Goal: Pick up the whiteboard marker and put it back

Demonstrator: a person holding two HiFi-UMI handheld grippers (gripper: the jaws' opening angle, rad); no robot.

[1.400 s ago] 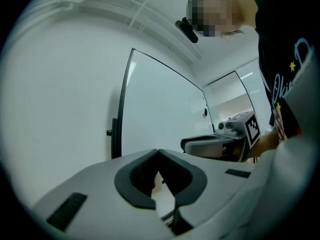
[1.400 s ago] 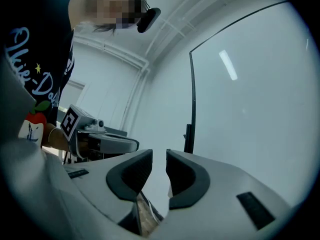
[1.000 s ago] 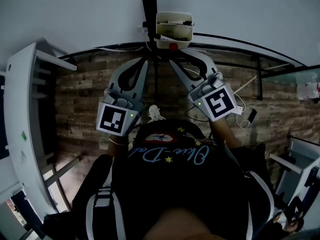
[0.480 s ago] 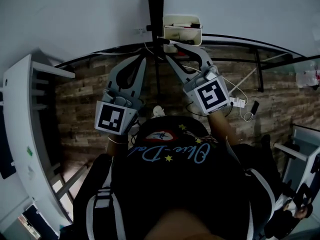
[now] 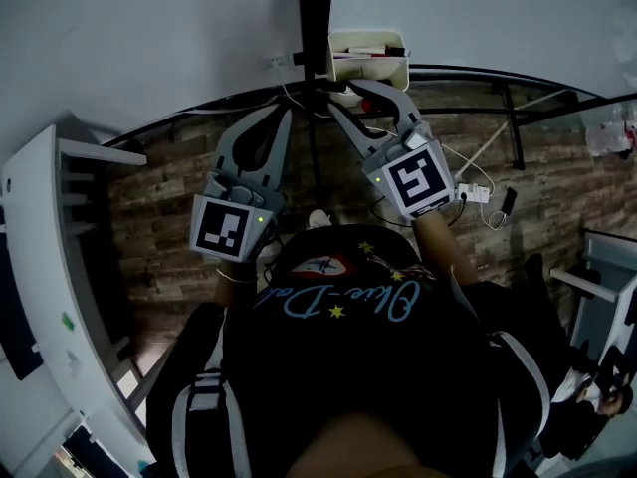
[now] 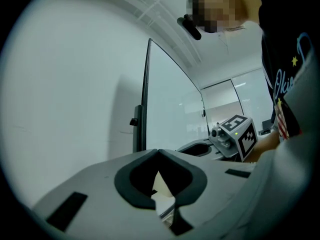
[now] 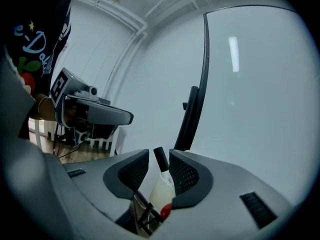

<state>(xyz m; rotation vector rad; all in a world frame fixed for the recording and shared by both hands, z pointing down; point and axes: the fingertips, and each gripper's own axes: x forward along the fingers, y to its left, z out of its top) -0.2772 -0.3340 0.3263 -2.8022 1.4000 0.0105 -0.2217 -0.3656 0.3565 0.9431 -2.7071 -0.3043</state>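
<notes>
The whiteboard marker (image 7: pixel 161 162), black cap on a white body, stands upright between the pads of my right gripper (image 7: pixel 159 156). Its jaws have just been opening and stand open, with a gap beside the cap. A small red piece (image 7: pixel 166 210) shows below it. In the head view the right gripper (image 5: pixel 350 90) reaches up to the white marker holder (image 5: pixel 368 63) on the whiteboard, which holds pens. My left gripper (image 5: pixel 284 118) hovers just left of the holder, shut and empty, its tips meeting (image 6: pixel 159 153).
A black stand post (image 5: pixel 314 28) runs up beside the holder. The whiteboard (image 7: pixel 250 99) fills the space ahead. A white shelf unit (image 5: pixel 40 267) stands at the left. Cables and a power strip (image 5: pixel 473 192) lie on the wood floor at the right.
My right gripper has moved in closer to the holder and its jaws have spread apart. The left gripper has drifted slightly and stays shut.
</notes>
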